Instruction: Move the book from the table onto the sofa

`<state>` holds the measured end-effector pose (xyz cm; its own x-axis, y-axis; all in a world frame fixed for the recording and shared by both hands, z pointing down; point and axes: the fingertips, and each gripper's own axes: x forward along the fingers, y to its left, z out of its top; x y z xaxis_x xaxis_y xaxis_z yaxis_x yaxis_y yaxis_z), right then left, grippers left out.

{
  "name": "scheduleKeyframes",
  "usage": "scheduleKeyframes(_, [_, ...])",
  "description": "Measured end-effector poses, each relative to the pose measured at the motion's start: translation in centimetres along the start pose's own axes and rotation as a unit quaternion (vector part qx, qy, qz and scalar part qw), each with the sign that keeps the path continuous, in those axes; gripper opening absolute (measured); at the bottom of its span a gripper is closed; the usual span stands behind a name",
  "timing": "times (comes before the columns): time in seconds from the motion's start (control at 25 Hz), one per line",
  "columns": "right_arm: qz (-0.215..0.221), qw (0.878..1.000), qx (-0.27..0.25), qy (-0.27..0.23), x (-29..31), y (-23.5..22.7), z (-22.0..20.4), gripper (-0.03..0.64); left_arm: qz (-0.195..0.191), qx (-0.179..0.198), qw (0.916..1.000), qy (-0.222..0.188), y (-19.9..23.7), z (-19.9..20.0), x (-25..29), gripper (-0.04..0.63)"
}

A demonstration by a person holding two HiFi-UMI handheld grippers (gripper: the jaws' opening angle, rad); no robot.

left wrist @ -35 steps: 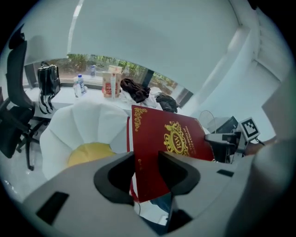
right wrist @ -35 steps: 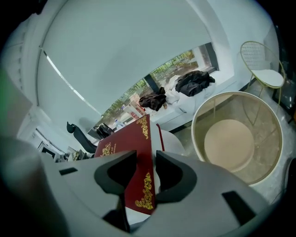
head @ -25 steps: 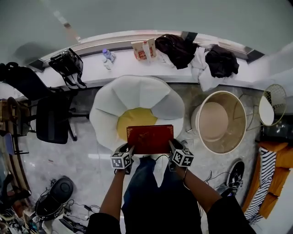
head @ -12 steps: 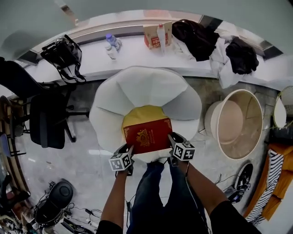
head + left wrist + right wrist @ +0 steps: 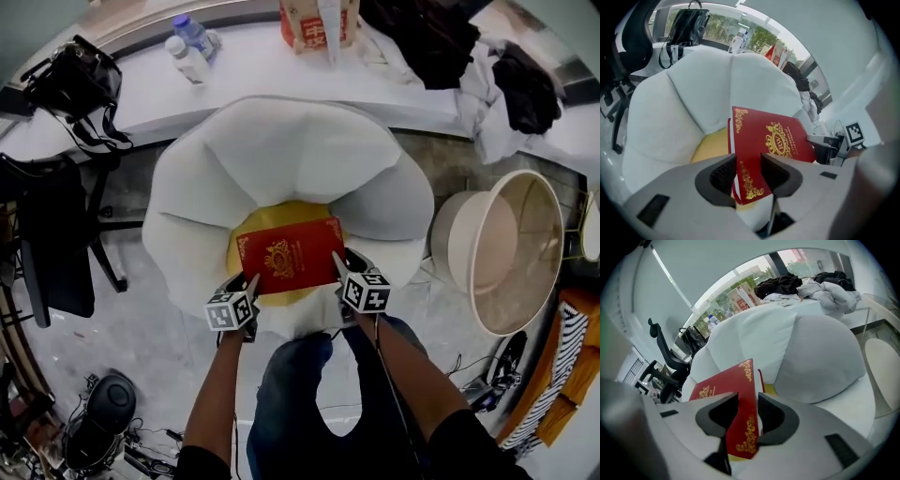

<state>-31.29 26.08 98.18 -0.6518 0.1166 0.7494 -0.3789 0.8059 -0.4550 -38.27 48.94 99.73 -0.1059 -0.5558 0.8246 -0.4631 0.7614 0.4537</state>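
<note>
While book [image 5: 289, 256] is over sofa [image 5: 272, 150] | left tongs [image 5: 252, 280], right tongs [image 5: 337, 261] grip corners

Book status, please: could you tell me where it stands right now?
Left gripper and right gripper both shut on red book. Book over yellow seat of sofa, not yet released. Nothing in the way.

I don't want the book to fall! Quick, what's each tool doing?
Left tool: closed on a corner of the red book.
Right tool: closed on the same book's other near corner.
</note>
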Motion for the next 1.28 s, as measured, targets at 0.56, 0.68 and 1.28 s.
scheduleKeyframes(0.56, [-0.029, 0.999, -0.022, 0.035, 7.8, -3.4, -6.0, 0.144, 0.011, -0.031, 0.999, 0.031, 5.3, -3.2, 6.6, 0.166])
scheduleKeyframes(0.68, [-0.039, 0.998, -0.043, 0.038, 7.3, -2.7, -5.8, 0.167, 0.026, -0.027, 0.9988, 0.031, 5.3, -2.7, 5.8, 0.167])
scheduleKeyframes(1.28, [0.017, 0.998, -0.019, 0.057, -6.6, 6.0, -0.9, 0.16, 0.001, 0.027, 0.9996, -0.003, -5.6, -0.9, -7.5, 0.169])
